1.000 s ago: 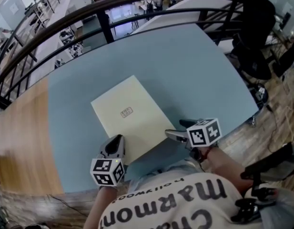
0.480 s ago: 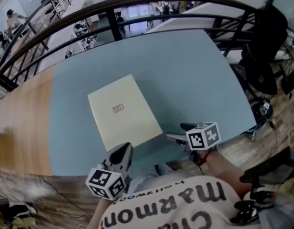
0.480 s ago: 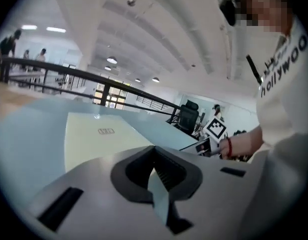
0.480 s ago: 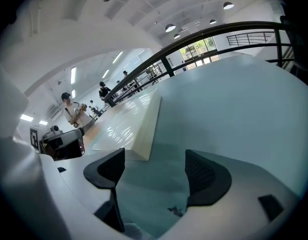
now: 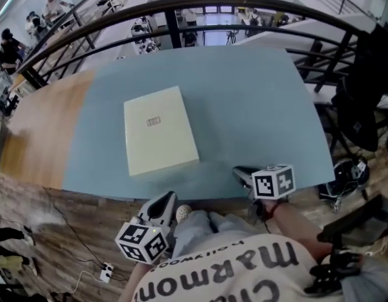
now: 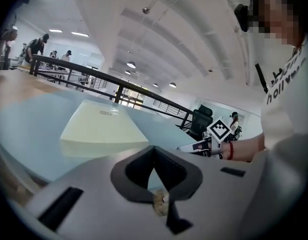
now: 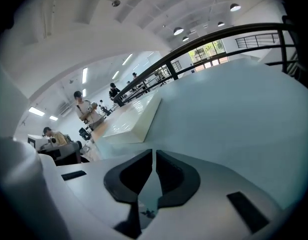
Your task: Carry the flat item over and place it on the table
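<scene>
The flat cream box (image 5: 159, 129) lies on the blue table (image 5: 250, 99), left of its middle, with nothing touching it. My left gripper (image 5: 163, 203) hangs below the table's near edge, off the box, its jaws shut and empty. In the left gripper view the box (image 6: 101, 126) sits ahead of the left gripper (image 6: 154, 151), beyond a gap of table. My right gripper (image 5: 241, 173) hovers at the near table edge, right of the box; its jaws are closing, all but together, nothing between them. The right gripper view shows the box (image 7: 131, 121) off to the left of the right gripper (image 7: 154, 156).
A black railing (image 5: 200, 5) curves round the table's far side. The table's left end is bare wood (image 5: 43, 124). A dark office chair (image 5: 370, 87) stands at the right. Cables and a power strip (image 5: 105, 272) lie on the floor below. People stand far off at the upper left.
The right gripper's jaws have gone from wide open to shut. The left gripper has drawn back off the table edge. The box now lies farther from both grippers.
</scene>
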`<control>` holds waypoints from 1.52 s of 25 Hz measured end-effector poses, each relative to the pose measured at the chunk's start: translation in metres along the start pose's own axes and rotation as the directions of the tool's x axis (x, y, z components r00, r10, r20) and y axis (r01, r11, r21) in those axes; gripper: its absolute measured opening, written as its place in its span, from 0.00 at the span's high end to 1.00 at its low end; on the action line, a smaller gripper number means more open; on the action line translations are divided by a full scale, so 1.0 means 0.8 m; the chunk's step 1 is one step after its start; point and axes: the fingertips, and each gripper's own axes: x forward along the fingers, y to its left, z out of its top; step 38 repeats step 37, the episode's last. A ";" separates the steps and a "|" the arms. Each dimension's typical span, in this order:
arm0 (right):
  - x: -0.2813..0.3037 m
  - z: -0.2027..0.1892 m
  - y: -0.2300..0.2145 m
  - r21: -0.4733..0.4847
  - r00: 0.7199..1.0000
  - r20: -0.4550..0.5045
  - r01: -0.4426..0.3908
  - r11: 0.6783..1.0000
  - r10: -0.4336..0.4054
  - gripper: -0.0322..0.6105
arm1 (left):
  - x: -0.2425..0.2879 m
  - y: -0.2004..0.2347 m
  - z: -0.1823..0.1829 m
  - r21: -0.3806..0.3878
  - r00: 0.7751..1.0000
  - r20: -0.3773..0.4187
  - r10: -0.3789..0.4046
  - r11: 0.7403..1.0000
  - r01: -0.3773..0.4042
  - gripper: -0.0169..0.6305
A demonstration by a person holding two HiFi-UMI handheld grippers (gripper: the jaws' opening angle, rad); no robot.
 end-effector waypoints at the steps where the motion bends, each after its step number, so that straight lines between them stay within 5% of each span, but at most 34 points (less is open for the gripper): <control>1: -0.008 -0.007 -0.003 0.016 1.000 0.001 -0.025 1.000 0.025 0.87 | -0.006 -0.011 -0.010 -0.002 1.000 0.010 0.019 1.000 -0.019 0.97; 11: -0.066 -0.073 -0.014 -0.069 0.996 -0.033 -0.083 0.994 0.080 0.87 | -0.062 -0.070 -0.088 -0.071 0.989 0.043 0.144 0.987 -0.141 0.97; 23: -0.078 -0.057 0.012 -0.202 0.993 -0.010 -0.117 0.972 0.117 0.88 | -0.084 -0.062 -0.063 -0.074 0.974 0.102 0.204 0.978 -0.197 0.97; 38: -0.077 -0.038 0.014 -0.238 0.992 -0.004 -0.124 0.963 0.127 0.88 | -0.074 -0.058 -0.063 -0.089 0.974 0.088 0.208 0.976 -0.200 0.97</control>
